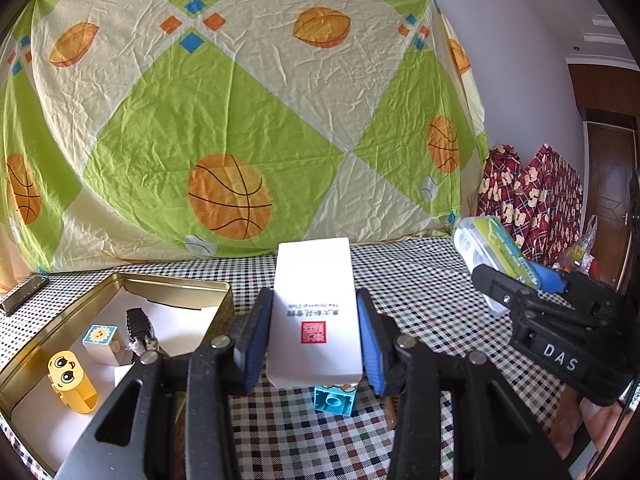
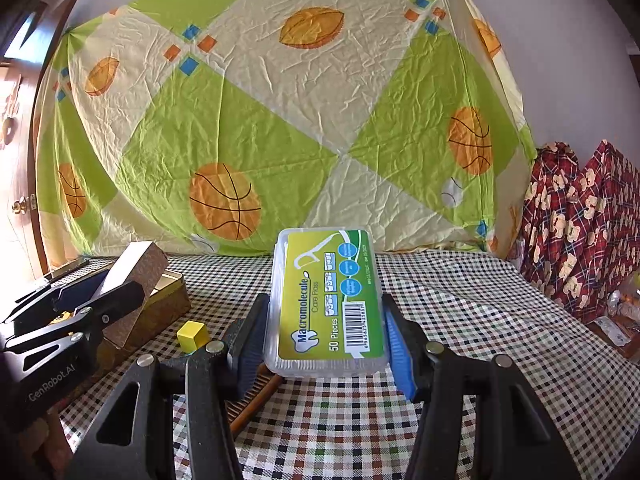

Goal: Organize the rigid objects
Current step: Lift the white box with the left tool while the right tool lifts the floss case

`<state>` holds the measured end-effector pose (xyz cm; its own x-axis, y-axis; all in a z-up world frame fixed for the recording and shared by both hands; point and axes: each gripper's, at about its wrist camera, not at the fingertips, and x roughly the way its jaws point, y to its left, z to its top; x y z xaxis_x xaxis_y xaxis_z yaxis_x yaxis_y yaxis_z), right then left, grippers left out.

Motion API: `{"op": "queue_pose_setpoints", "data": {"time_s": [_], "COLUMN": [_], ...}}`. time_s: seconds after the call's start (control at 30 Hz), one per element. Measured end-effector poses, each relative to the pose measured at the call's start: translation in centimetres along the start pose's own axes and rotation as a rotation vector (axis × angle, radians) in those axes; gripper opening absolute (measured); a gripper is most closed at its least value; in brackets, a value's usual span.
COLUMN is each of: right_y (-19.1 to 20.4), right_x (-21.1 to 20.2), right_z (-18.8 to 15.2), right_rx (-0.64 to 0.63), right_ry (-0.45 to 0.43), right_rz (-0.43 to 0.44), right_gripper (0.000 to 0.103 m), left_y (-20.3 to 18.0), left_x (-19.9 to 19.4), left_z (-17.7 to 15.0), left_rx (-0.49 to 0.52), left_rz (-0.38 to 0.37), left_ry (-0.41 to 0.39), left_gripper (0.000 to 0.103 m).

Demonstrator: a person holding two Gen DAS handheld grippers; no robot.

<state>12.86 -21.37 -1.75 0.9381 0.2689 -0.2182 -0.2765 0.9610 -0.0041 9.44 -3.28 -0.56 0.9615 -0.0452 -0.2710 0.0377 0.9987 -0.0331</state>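
My left gripper (image 1: 314, 338) is shut on a white box (image 1: 314, 304) with a red stamp, held above the checked tablecloth just right of the gold tin (image 1: 60, 316). It also shows in the right wrist view (image 2: 132, 268). My right gripper (image 2: 324, 336) is shut on a clear dental floss case (image 2: 326, 300) with a green label, held above the table; the case also shows in the left wrist view (image 1: 494, 254). In the tin lie a yellow toy figure (image 1: 72, 386), a sun-printed block (image 1: 102, 342) and a dark hair clip (image 1: 140, 328).
A teal brick (image 1: 334, 400) lies under the white box. A yellow cube (image 2: 192, 336) and a wooden comb (image 2: 256, 392) lie by the tin. A dark flat bar (image 1: 24, 294) lies far left. A patterned sheet hangs behind; red plaid fabric (image 2: 584, 216) at right.
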Motion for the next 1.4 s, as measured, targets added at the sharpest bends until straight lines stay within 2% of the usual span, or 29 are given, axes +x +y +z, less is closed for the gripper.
{"op": "queue_pose_setpoints", "data": {"time_s": [0.7,1.4], "right_y": [2.2,4.9], "right_x": [-1.2,-1.1], "right_z": [0.1,0.2], "right_rx": [-0.011,-0.03], "right_ry": [-0.075,-0.092], "right_rz": [0.081,0.162], "right_gripper": [0.056,0.056], "left_y": [2.4,4.0], "left_x": [-2.5,-4.2], "left_z": [-0.5,-0.6], "left_rx": [-0.035,-0.033], "left_rz": [0.035,0.078], "left_ry": [-0.039,-0.084], "left_gripper": [0.04,0.04]}}
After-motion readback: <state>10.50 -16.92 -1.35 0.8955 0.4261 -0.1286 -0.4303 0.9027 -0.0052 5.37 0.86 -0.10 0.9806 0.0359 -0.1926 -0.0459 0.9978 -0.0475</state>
